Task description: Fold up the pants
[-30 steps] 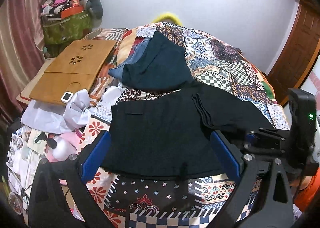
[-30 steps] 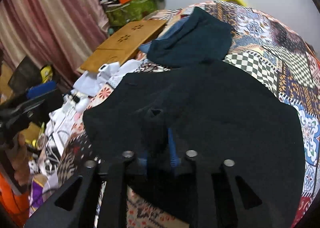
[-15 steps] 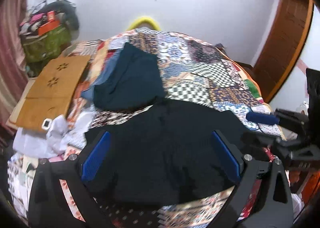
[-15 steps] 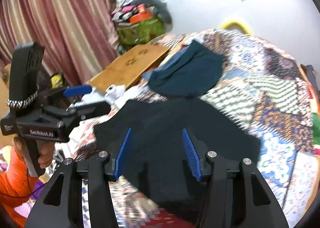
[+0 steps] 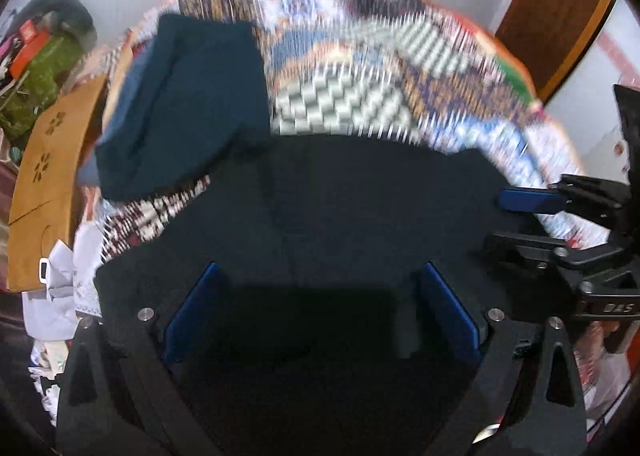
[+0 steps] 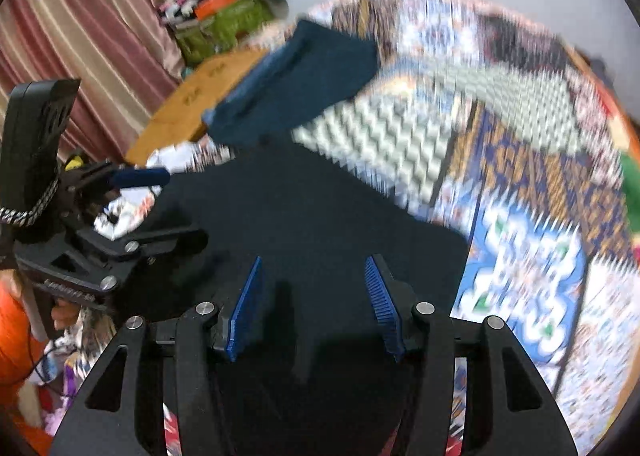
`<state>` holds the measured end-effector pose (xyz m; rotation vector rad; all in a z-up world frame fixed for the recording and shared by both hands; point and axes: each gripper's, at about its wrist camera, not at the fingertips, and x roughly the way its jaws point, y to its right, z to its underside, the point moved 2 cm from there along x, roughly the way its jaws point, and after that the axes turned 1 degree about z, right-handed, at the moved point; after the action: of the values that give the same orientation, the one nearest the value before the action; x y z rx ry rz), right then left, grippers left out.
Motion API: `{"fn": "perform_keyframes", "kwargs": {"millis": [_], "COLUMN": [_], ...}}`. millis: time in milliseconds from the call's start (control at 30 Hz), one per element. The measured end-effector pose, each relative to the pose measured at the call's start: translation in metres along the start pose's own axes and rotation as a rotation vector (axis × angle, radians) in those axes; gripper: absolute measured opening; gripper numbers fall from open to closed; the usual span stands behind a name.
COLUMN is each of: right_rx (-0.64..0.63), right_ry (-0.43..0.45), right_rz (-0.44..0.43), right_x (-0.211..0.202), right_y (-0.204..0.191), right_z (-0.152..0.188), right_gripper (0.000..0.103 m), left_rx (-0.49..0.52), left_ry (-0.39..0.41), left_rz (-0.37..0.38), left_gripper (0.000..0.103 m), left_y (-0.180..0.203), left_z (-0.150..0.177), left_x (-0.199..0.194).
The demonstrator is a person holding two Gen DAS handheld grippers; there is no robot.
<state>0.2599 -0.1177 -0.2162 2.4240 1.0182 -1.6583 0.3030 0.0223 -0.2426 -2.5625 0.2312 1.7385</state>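
the black pants (image 5: 340, 223) lie spread on the patterned bed cover (image 5: 360, 95), directly under and ahead of both tools, with a folded dark teal garment (image 5: 188, 103) lying beyond them toward the far left. the left tool (image 5: 320, 312) hangs over the near part of the cloth with its blue pads wide apart, gripping nothing. the right tool (image 6: 316, 308) is likewise spread and empty, over the cloth's right portion, close to the edge where black meets the blue-and-white patch. the pants' longer span seems to run left to right across both views, though blur makes the outline uncertain. judging by this, each tool is nearest its own end of the near edge, so a next fold would likely lift from there.
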Motion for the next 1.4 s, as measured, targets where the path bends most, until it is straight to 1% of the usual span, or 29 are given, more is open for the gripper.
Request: {"fn": "perform_keyframes", "kwargs": {"millis": [33,67,133,200,367,500,700,900,967,1067,1167,1267,1333,1400], "right_rx": [0.003,0.001,0.000,0.008,0.041,0.058,0.118,0.080,0.073,0.057,0.024,-0.023,-0.051,-0.087], "right_ry": [-0.020,-0.027,0.012,0.027,0.061,0.070,0.077,0.084,0.093,0.125,0.173,0.223,0.243,0.262], "right_rz": [-0.001,-0.001,0.002,0.011,0.026,0.055,0.058,0.128,0.136,0.141,0.150,0.147,0.143,0.133], "right_x": [0.004,0.004,-0.005,-0.013,-0.027,-0.036,-0.050,-0.059,-0.063,-0.073,-0.083,-0.089,-0.089,-0.084], "right_y": [0.002,0.003,0.005,0.005,0.008,0.010,0.015,0.005,0.002,-0.007,-0.020,-0.040,-0.052,-0.065], "right_z": [0.008,0.015,0.030,0.041,0.061,0.078,0.097,0.098,0.096,0.088,0.075,0.060,0.051,0.041], "right_gripper": [0.049,0.049,0.050,0.051,0.053,0.058,0.059,0.059,0.059,0.059,0.059,0.059,0.059,0.060], "left_rx": [0.004,0.000,-0.003,0.020,0.060,0.039,0.006,-0.035,-0.052,-0.072,-0.117,-0.211,-0.288,-0.379], "left_ry": [-0.021,-0.024,-0.011,-0.002,0.045,0.074,0.116,0.159,0.176,0.213,0.258,0.291,0.295,0.281], "left_rz": [0.003,0.012,0.022,0.020,-0.030,-0.049,-0.087,-0.155,-0.171,-0.201,-0.229,-0.207,-0.175,-0.122], "left_gripper": [0.101,0.101,0.103,0.103,0.103,0.103,0.103,0.103,0.103,0.103,0.103,0.103,0.103,0.103], "left_y": [-0.001,-0.003,-0.006,-0.007,-0.005,-0.009,-0.014,-0.025,-0.029,-0.036,-0.051,-0.074,-0.092,-0.111], "left_z": [0.005,0.009,0.014,0.019,0.033,0.045,0.064,0.079,0.084,0.092,0.099,0.110,0.118,0.128], "left_x": [0.007,0.010,0.010,0.006,-0.008,-0.017,-0.033,-0.051,-0.059,-0.074,-0.094,-0.113,-0.120,-0.120]}}
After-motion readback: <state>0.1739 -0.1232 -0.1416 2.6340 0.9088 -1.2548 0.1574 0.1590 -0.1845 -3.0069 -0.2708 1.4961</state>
